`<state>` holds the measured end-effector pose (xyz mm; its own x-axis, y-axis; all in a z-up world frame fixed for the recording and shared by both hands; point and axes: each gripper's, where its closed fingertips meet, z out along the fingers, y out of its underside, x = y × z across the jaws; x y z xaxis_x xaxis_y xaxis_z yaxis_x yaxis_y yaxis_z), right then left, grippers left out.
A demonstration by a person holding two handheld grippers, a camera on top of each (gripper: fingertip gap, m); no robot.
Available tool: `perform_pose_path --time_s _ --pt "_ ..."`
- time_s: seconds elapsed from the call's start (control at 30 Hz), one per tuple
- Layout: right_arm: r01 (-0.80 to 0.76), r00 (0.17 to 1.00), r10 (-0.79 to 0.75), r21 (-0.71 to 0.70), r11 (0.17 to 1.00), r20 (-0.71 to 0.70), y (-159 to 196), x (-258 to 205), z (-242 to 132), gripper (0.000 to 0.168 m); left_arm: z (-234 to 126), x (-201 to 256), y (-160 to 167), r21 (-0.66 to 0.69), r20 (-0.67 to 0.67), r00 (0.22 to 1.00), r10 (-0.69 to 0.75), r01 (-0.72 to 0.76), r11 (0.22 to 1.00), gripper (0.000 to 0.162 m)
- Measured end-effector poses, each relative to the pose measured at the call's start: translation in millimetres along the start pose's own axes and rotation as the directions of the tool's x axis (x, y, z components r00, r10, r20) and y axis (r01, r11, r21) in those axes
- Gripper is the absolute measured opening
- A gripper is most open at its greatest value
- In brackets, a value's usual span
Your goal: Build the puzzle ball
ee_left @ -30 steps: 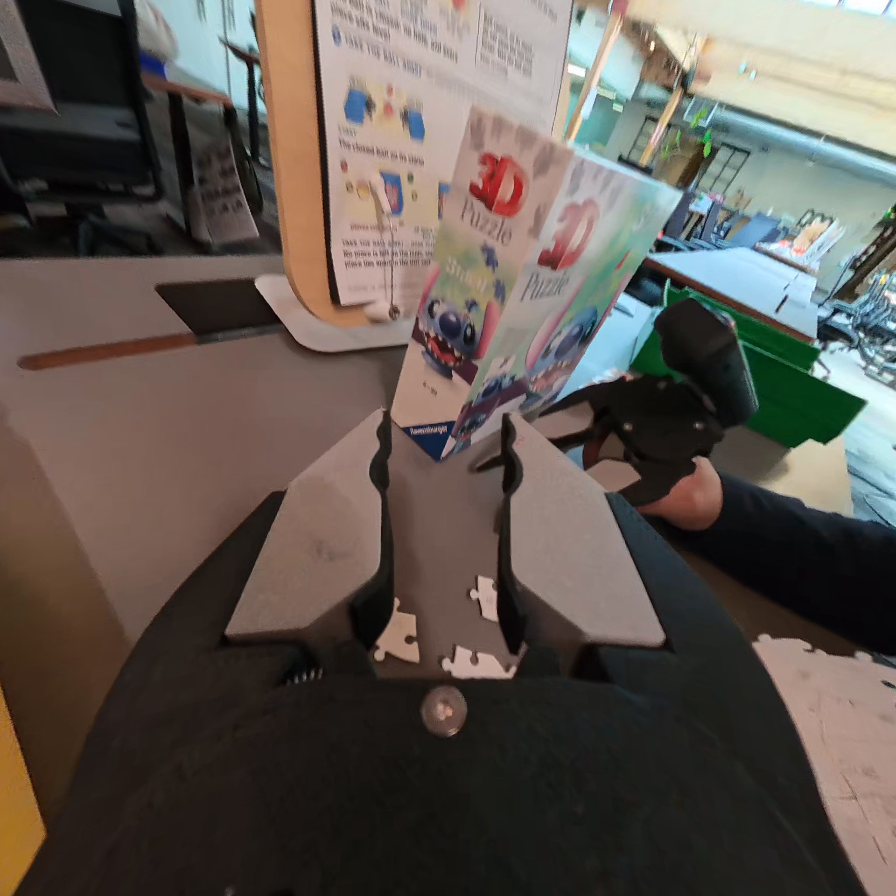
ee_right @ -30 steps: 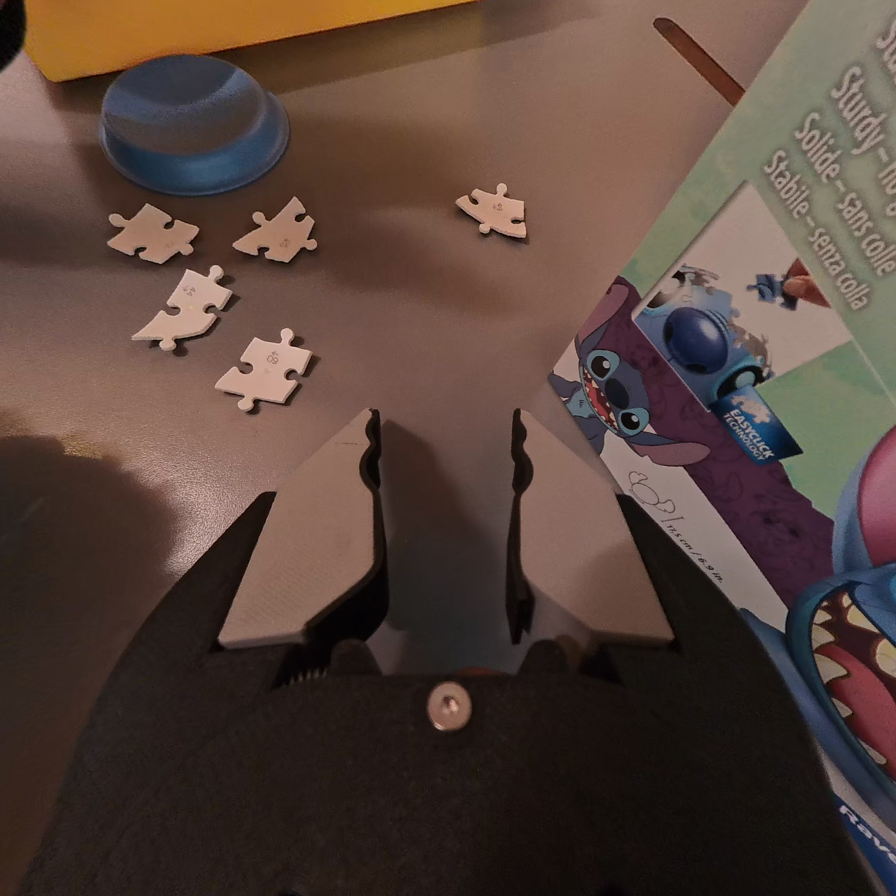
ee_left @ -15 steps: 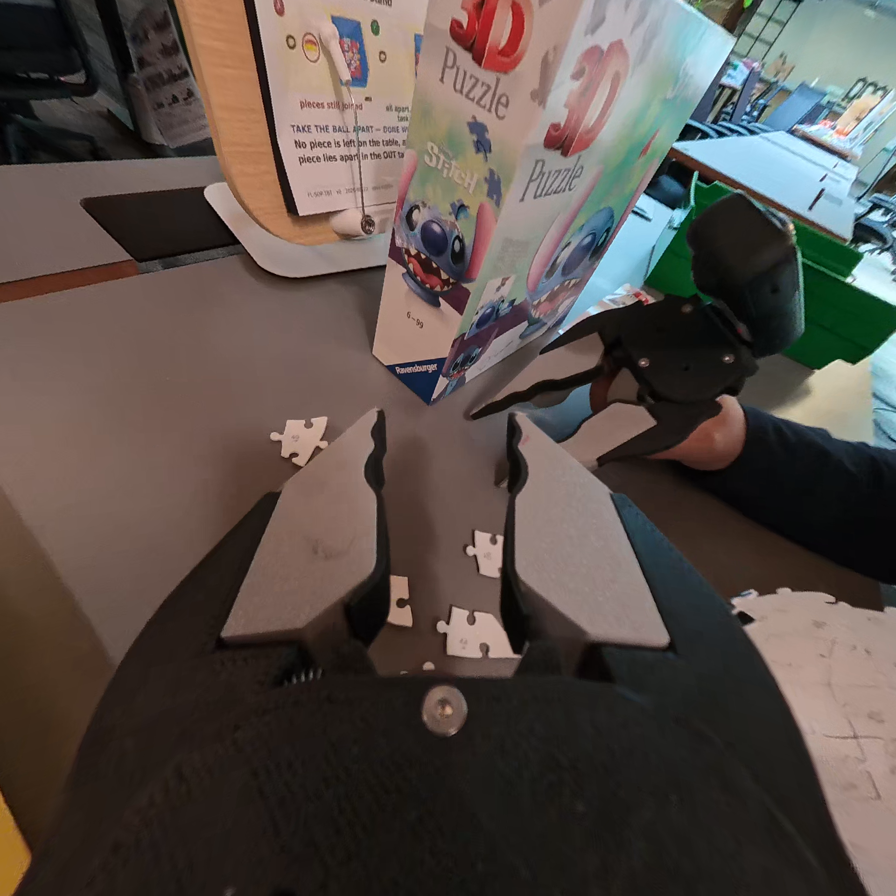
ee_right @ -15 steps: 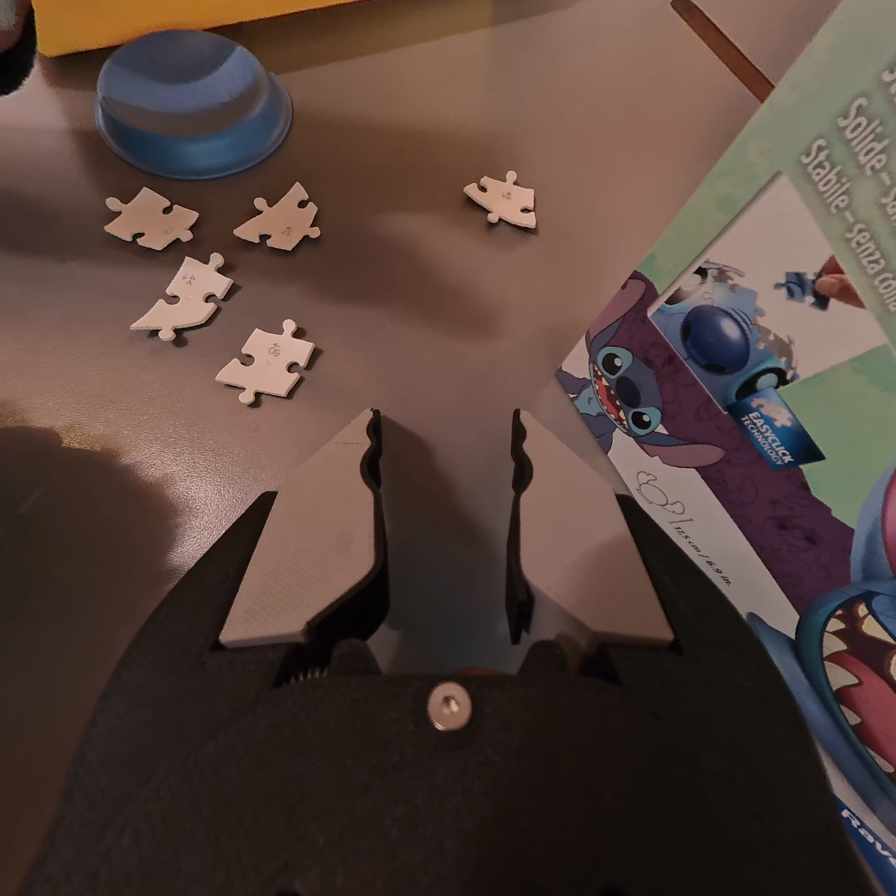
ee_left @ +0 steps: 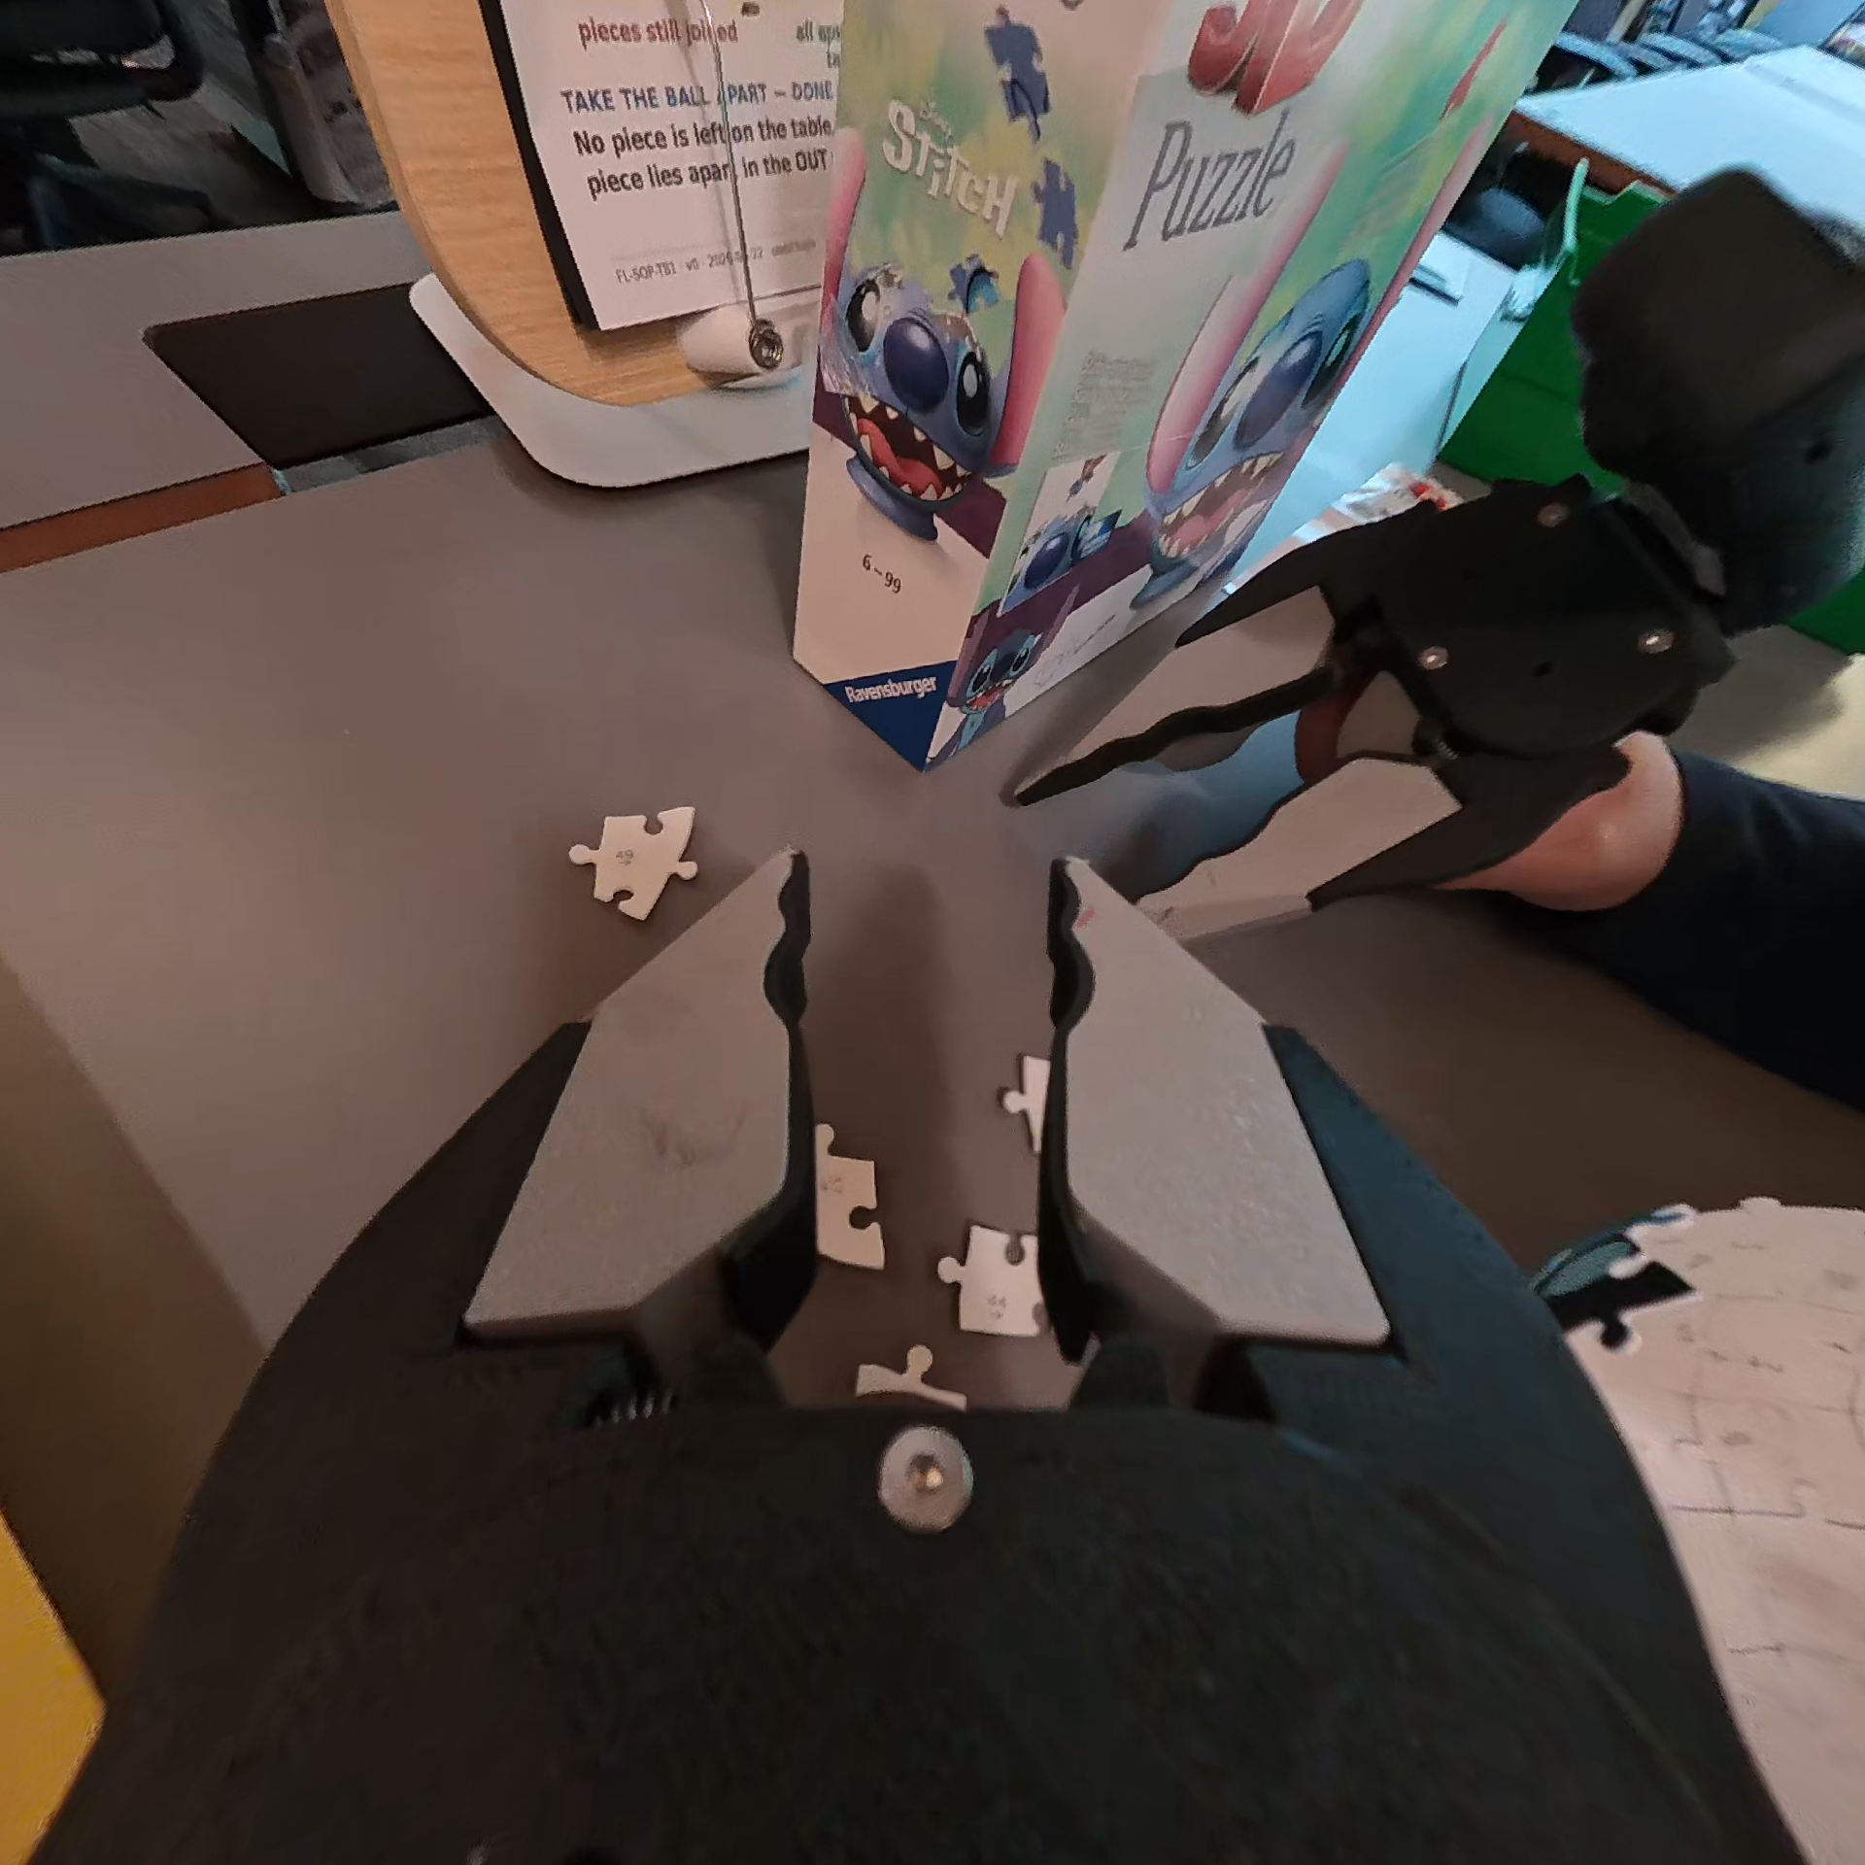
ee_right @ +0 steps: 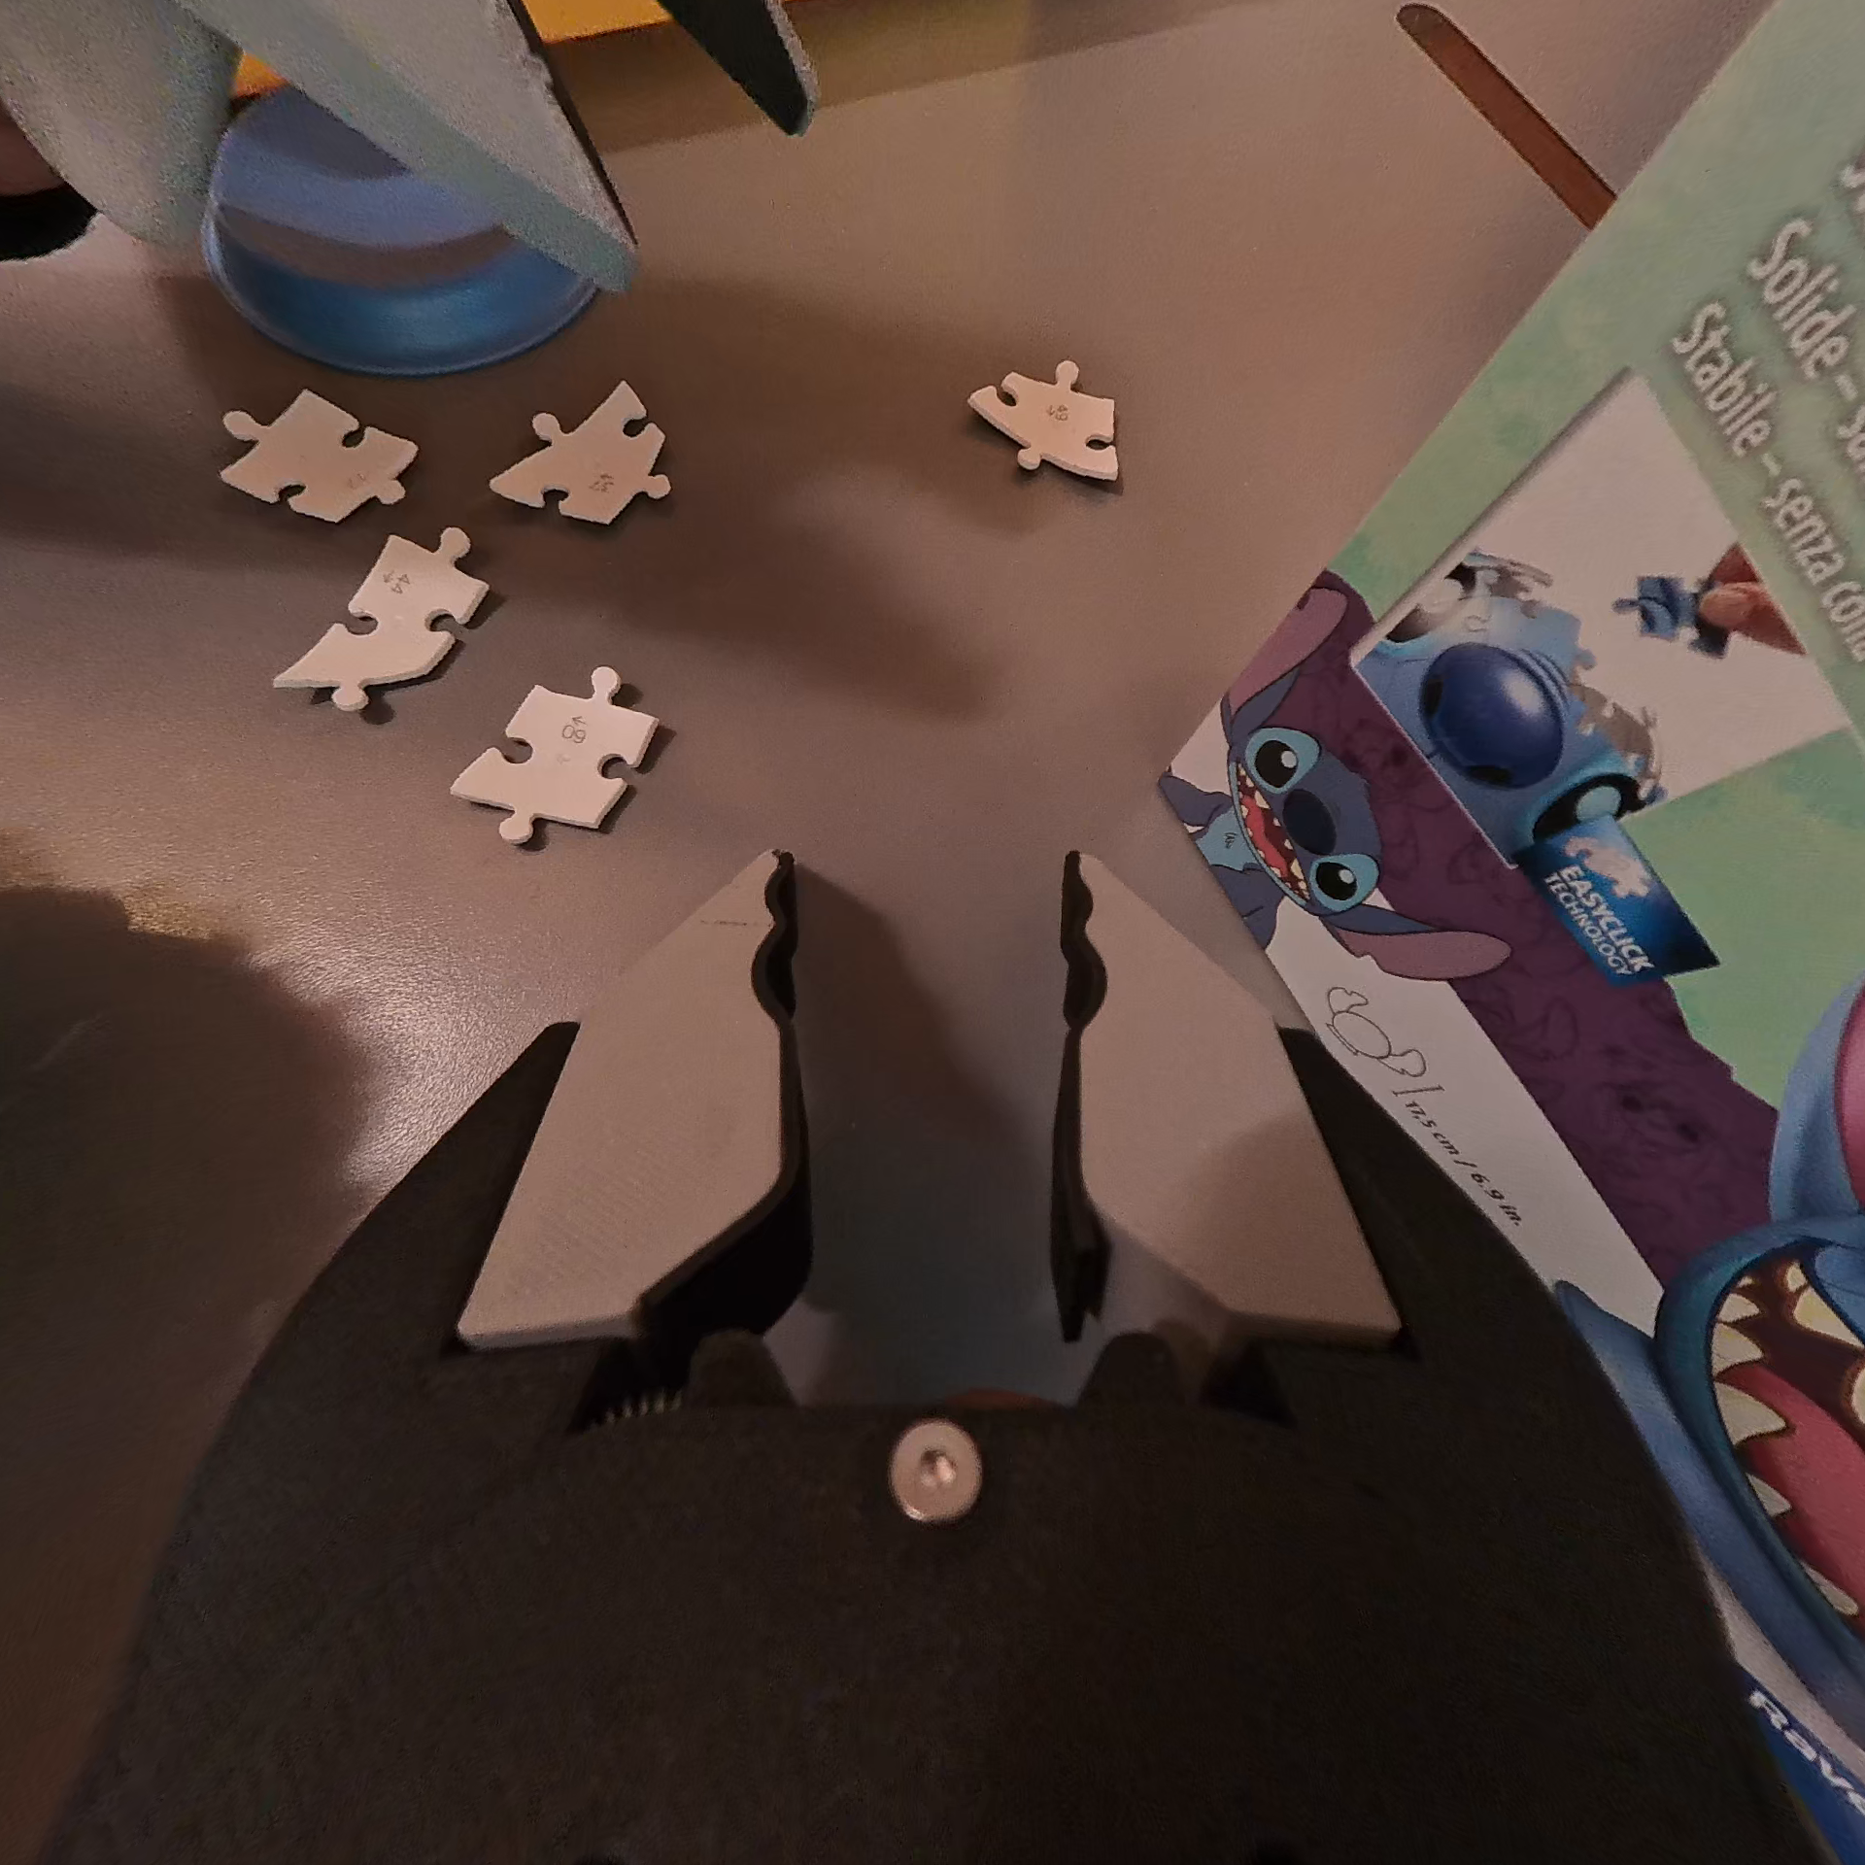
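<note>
Left gripper (ee_left: 928, 888) sits bottom-center of its view w/ jaws spread wide, nothing between them, hovering right over a few loose white puzzle pieces (ee_left: 994, 1287) on the grey table (ee_left: 303, 757). Right gripper (ee_right: 928, 868) is likewise gaping and empty, lower middle of its view, w/ four pieces (ee_right: 555, 752) at left-center and one loner (ee_right: 1050, 429) up top-center. Blue round stand (ee_right: 394, 293) sits upper left; the part-built ball (ee_left: 1736, 1463), white inside showing, is at the right edge of the left view. So IMO we're at the pick-a-piece step: next move needs a careful low pinch on a thin flat piece, prob tricky. Puzzle box (ee_left: 1060, 384) and instruction sheet (ee_left: 686, 151) on its wooden stand both carry print, and the pieces have tiny numbers on them.
</note>
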<state>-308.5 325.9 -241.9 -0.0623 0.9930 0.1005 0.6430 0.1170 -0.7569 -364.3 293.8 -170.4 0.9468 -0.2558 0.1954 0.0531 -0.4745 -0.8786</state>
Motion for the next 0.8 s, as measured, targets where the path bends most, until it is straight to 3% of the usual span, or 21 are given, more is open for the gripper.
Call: perform_pose_path --time_s 0.53,0.8 --pt "0.005 1.000 -0.005 -0.010 1.000 0.012 0.4 -0.6 1.9 0.050 12.4 -18.8 32.6 -0.213 0.159 0.972 0.173 -0.137 0.967 0.049" --pt "-0.008 1.000 0.008 0.009 1.000 0.005 -2.1 3.0 0.3 0.050 7.0 -20.9 30.9 -0.214 0.161 0.979 0.126 -0.090 0.973 0.058"
